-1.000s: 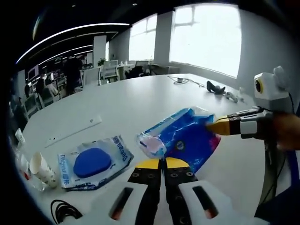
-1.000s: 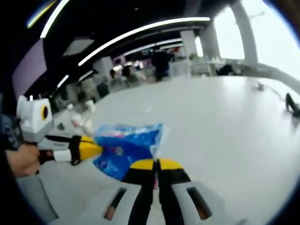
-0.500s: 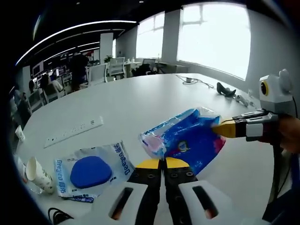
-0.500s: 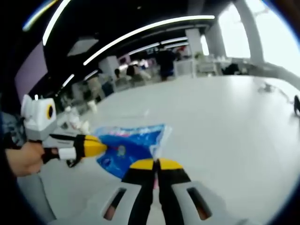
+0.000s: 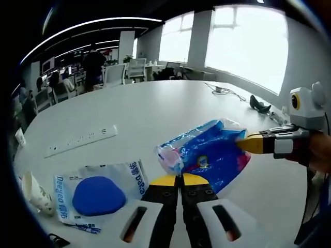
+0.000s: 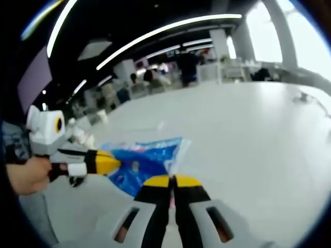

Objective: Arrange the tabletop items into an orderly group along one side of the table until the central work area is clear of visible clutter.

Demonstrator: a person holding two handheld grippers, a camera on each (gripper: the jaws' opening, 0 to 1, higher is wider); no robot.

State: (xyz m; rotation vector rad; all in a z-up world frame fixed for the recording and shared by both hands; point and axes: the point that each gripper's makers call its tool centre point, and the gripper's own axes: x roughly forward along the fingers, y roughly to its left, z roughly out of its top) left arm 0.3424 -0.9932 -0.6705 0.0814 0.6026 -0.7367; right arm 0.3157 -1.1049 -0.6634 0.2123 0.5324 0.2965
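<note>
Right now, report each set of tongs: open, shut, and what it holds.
Left tongs: shut on one end of the blue snack bag.
Right tongs: shut on the bag's opposite end.

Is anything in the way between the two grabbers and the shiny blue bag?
No. Both already pinch the crinkly blue plastic bag: the left gripper at its near edge, the right gripper at its far right corner. The white packet with the blue disc lies off to the side.
</note>
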